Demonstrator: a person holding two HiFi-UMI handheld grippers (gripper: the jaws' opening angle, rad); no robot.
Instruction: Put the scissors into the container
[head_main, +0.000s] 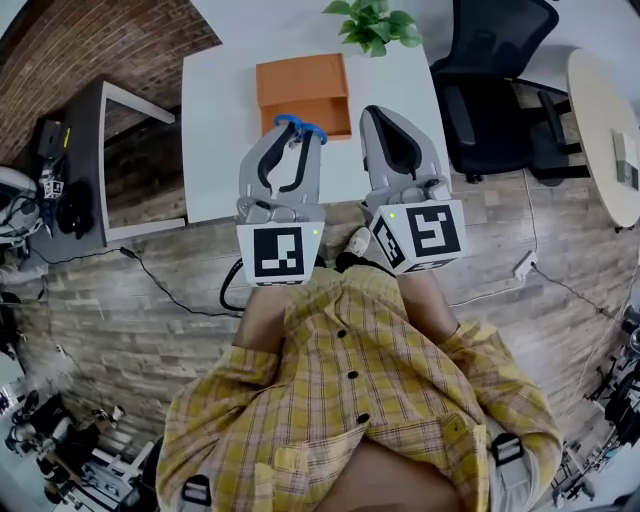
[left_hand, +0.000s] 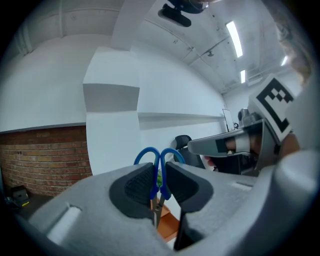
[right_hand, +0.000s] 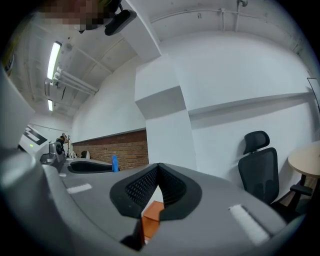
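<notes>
Scissors with blue handles (head_main: 298, 126) are clamped in my left gripper (head_main: 294, 138), handle loops sticking out past the tips. In the left gripper view the pads press on the scissors (left_hand: 159, 161) just below the loops, with the metal blades running back between the jaws. An orange open-topped container (head_main: 303, 92) stands on the white table (head_main: 220, 130), just beyond both grippers. My right gripper (head_main: 377, 113) is alongside, shut with nothing in it. The right gripper view shows its tips (right_hand: 158, 167) meeting and the container (right_hand: 151, 216) below.
A potted plant (head_main: 375, 22) stands at the table's far edge. A black office chair (head_main: 500, 80) is to the right, with a round table (head_main: 605, 130) beyond it. A dark side table (head_main: 80, 160) lies left. Cables run over the wooden floor.
</notes>
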